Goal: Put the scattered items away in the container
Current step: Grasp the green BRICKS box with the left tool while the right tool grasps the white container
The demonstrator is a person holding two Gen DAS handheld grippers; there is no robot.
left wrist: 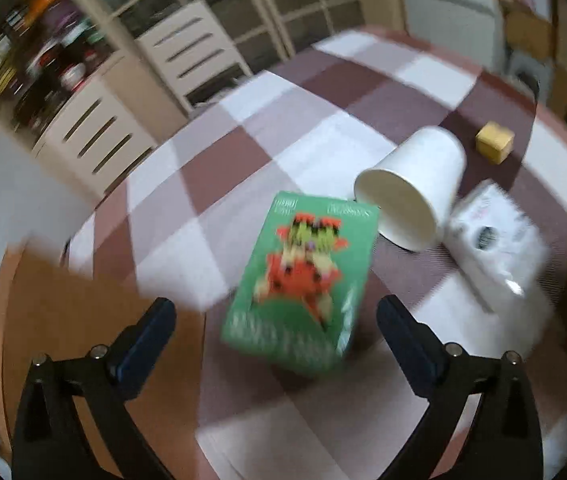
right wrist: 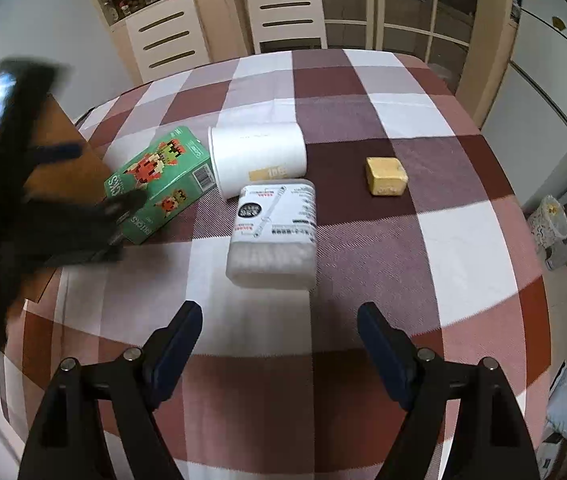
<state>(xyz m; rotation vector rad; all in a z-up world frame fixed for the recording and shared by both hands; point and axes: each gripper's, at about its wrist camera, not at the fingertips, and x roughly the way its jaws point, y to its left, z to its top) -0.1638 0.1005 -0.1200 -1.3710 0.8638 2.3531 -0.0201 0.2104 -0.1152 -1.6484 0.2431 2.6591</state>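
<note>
A green toy-brick box (left wrist: 303, 280) lies flat on the checked tablecloth, in the gap between the wide-open fingers of my left gripper (left wrist: 275, 306), and neither pad touches it. Beside it a white paper cup (left wrist: 415, 188) lies on its side, then a white cotton-swab box (left wrist: 495, 248) and a yellow block (left wrist: 495, 142). The brown cardboard container (left wrist: 63, 312) is at the left. In the right wrist view my right gripper (right wrist: 279, 308) is open and empty, just short of the swab box (right wrist: 273, 232). The blurred left gripper (right wrist: 95, 178) hangs over the green box (right wrist: 159, 184).
The table is covered by a maroon, pink and white checked cloth (right wrist: 363, 248). Two white slatted chairs (right wrist: 287, 12) stand at its far side in front of cabinets. A sack and clutter (right wrist: 563, 224) are on the floor to the right.
</note>
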